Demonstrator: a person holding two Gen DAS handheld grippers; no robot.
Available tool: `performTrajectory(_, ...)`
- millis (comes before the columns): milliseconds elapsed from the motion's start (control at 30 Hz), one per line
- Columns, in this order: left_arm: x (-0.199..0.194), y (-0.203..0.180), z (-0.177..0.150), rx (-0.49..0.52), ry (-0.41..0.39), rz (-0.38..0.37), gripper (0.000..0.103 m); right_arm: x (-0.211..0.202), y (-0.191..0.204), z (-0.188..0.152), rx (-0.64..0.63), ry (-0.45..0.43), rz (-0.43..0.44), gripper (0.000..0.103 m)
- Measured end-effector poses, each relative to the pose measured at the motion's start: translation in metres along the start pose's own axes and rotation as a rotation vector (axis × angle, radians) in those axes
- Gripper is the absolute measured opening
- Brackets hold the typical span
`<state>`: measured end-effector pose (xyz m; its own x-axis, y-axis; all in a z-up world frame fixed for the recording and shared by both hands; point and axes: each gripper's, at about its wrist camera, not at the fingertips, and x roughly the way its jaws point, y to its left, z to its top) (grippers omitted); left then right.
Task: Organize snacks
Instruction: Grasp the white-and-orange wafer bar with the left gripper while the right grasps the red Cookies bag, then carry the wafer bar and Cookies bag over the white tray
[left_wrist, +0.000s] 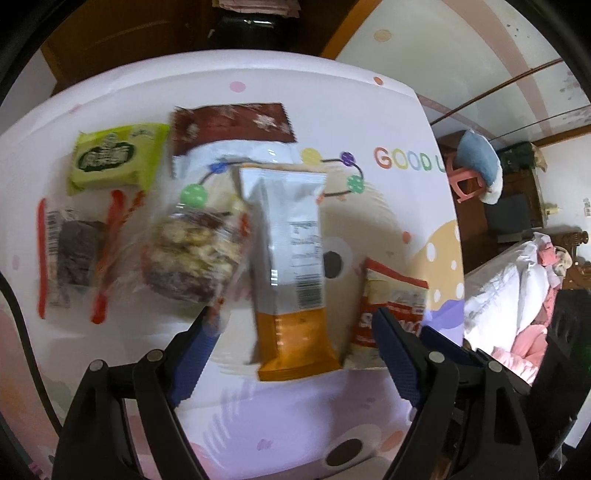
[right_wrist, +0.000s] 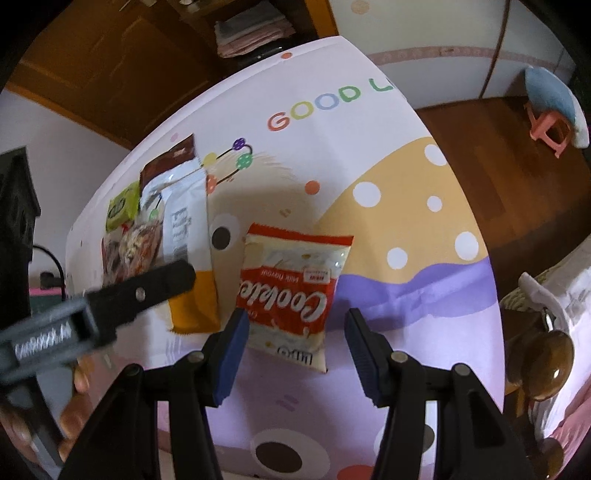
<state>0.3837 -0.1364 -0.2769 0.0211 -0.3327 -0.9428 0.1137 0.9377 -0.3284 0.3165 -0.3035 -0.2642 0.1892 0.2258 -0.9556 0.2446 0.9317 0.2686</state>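
Several snack packs lie on a cartoon-print table (left_wrist: 388, 122). In the left wrist view my open left gripper (left_wrist: 291, 325) hangs over a white-and-orange pack (left_wrist: 291, 258), its fingers either side. A clear nut-bar pack (left_wrist: 192, 254), a green pack (left_wrist: 116, 158), a brown-and-white pack (left_wrist: 229, 129) and a dark bar in a red-edged wrapper (left_wrist: 70, 254) lie to the left. A red-and-white Cookies pack (right_wrist: 291, 288) lies before my open right gripper (right_wrist: 295, 332), its near end between the fingertips. The left gripper also shows in the right wrist view (right_wrist: 147, 284).
The table's right edge (right_wrist: 480, 229) drops to a wooden floor. A pink stool with a blue cushion (right_wrist: 550, 125) stands beyond it. A bed with white and pink bedding (left_wrist: 517, 295) is on the right. A dark cabinet (right_wrist: 122, 55) stands behind the table.
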Motion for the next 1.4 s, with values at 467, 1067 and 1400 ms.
performTrajectory(467, 0.012, -0.020, 0.002, 0.007, -0.034, 0.176, 0.036, 0.005, 0.028, 0.009, -0.111, -0.046, -0.106, 0.040)
performTrajectory(1067, -0.086, -0.034, -0.050, 0.032, -0.175, 0.075, 0.029, -0.077, 0.017, -0.014, -0.082, -0.151, 0.105, 0.002)
performTrajectory(1400, -0.215, -0.058, -0.146, 0.114, -0.362, 0.063, 0.029, -0.192, 0.039, -0.073, -0.208, -0.309, 0.200, 0.002)
